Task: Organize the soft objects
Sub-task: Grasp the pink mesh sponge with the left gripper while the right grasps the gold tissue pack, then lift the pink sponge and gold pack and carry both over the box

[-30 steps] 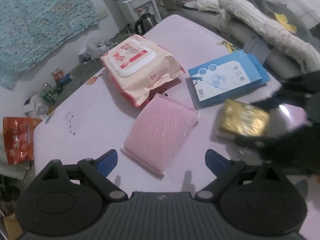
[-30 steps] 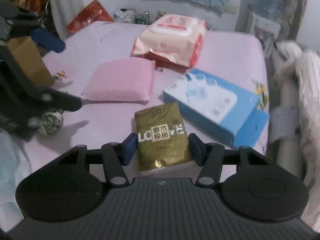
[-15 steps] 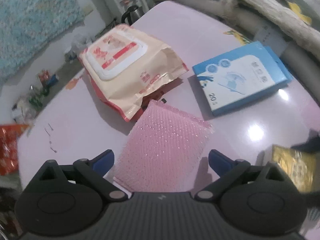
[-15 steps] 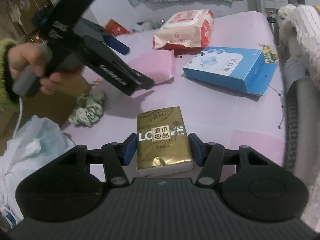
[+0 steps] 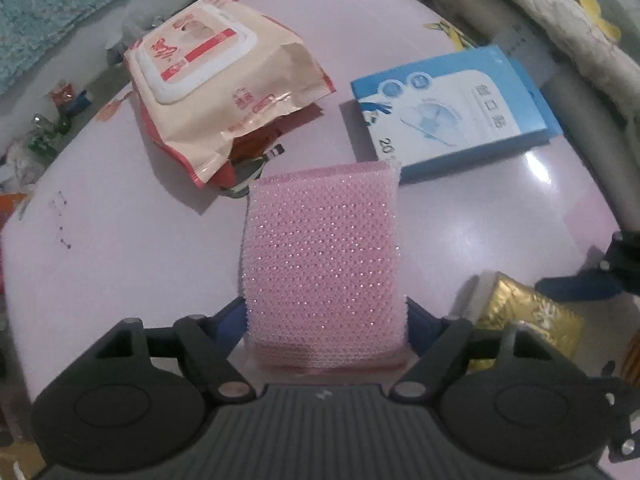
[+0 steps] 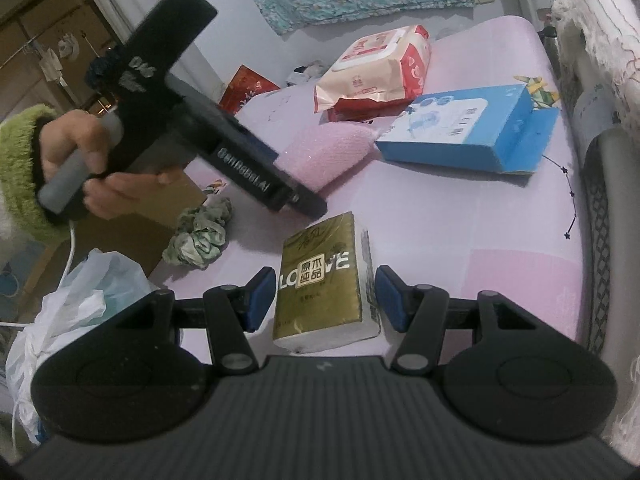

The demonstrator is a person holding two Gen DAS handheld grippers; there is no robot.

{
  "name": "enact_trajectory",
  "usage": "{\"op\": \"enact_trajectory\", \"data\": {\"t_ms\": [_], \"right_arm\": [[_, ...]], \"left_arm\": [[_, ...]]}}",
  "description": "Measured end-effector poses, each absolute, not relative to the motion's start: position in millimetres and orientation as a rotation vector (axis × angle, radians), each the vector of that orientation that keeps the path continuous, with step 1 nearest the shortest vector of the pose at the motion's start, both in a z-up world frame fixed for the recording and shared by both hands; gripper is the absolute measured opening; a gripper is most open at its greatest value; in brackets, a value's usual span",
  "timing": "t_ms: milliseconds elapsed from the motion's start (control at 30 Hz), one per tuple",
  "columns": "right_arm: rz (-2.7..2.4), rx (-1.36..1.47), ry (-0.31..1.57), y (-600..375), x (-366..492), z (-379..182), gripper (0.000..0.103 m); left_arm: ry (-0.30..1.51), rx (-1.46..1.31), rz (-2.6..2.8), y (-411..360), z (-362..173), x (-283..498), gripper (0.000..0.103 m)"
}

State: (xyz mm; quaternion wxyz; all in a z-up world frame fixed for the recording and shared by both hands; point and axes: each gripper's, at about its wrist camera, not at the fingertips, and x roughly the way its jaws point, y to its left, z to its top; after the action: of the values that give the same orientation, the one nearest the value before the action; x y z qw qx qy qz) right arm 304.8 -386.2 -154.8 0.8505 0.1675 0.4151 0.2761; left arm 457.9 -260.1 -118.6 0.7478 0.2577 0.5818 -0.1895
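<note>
My left gripper [image 5: 326, 314] has the pink sponge [image 5: 324, 256] between its blue pads, which press both of its sides, so I am holding it; its far end reaches toward 12 o'clock over the lilac table [image 5: 120, 248]. Beyond it in the left wrist view, the wet-wipes pack [image 5: 216, 80] lies at 11 o'clock on top of a flatter red packet, and the blue mask box [image 5: 452, 108] lies at 1 o'clock, its near edge just beside the sponge's far corner. At 4 o'clock a corner of the gold tissue pack [image 5: 524, 320] shows, with a dark part of my other tool above it.

The right wrist view shows what that one cannot: my left hand [image 6: 80, 160], in a fuzzy green cuff, wrapped round the grey handle at 10 o'clock, the tool's black body slanting down to the sponge [image 6: 332, 152]. It also shows a crumpled green-and-white scrunchie [image 6: 200, 240] at the table's edge at 9 o'clock, a white plastic bag [image 6: 80, 304] below it, and a cardboard box under my hand.

My right gripper [image 6: 326, 298] stands moderately wide around the gold tissue pack [image 6: 324, 284], which lies on the table. A sliver of gap shows at each pad, so I am not squeezing it.
</note>
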Motion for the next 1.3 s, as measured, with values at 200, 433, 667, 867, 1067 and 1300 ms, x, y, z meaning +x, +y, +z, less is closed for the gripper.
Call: {"op": "enact_trajectory", "data": {"t_ms": [200,433,667,867,1067,1300], "right_arm": [[0.558,0.317,0.870,-382,300,-153,0.044],[0.563,0.383,0.874,-389,299,-149,0.029],[0.519,0.394,0.875,-389,296,-142,0.027],[0.449,0.453,0.875,-397,293,-124,0.026],[0.415,0.531,0.797,-412,263,-75,0.026],[0.453,0.470,0.647,-391,209,17,0.026]], "left_arm": [[1.234,0.537,-0.363,-274,-110,453,0.076],[1.116,0.415,-0.320,-275,-48,429,0.076],[0.951,0.240,-0.343,-245,58,364,0.076],[0.817,0.093,-0.327,-183,141,289,0.076],[0.671,-0.054,-0.269,-98,195,214,0.076],[0.599,-0.135,-0.157,-8,190,126,0.076]]}}
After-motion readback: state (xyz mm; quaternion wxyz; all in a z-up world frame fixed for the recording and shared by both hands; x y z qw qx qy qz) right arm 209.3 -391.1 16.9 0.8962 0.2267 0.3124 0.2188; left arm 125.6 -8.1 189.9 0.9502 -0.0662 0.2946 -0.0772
